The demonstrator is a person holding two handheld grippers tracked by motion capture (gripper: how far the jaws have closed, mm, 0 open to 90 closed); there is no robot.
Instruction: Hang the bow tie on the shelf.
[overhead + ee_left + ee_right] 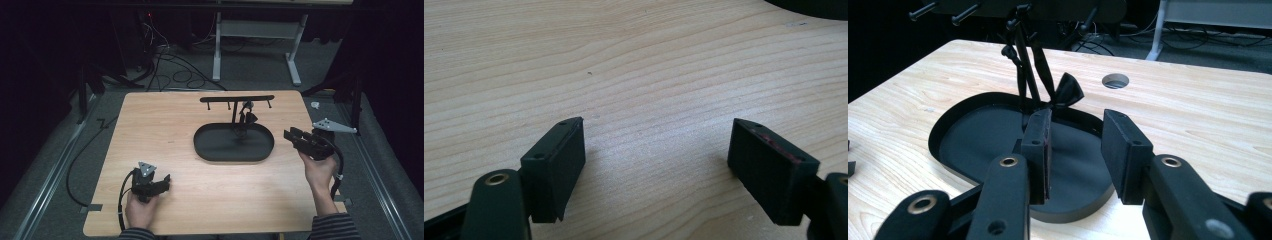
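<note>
A black oval tray (220, 146) lies in the middle of the wooden table, with a T-shaped rack (236, 98) rising from it. A black bow tie (248, 117) hangs on its strap from one of the rack's pegs. My right gripper (290, 138) hovers just right of the tray, jaws pointing at it. In the right gripper view the gripper (1077, 120) is open with nothing held, and the bow tie (1068, 90) hangs beyond it over the tray (978, 145). My left gripper (165, 181) rests near the front left edge, open (658, 127) over bare wood.
A round hole (1115, 80) is cut in the tabletop behind the tray. Cables (170, 75) and a white desk frame (217, 50) stand on the floor beyond the far edge. The tray's edge (809, 5) shows at the top right of the left gripper view.
</note>
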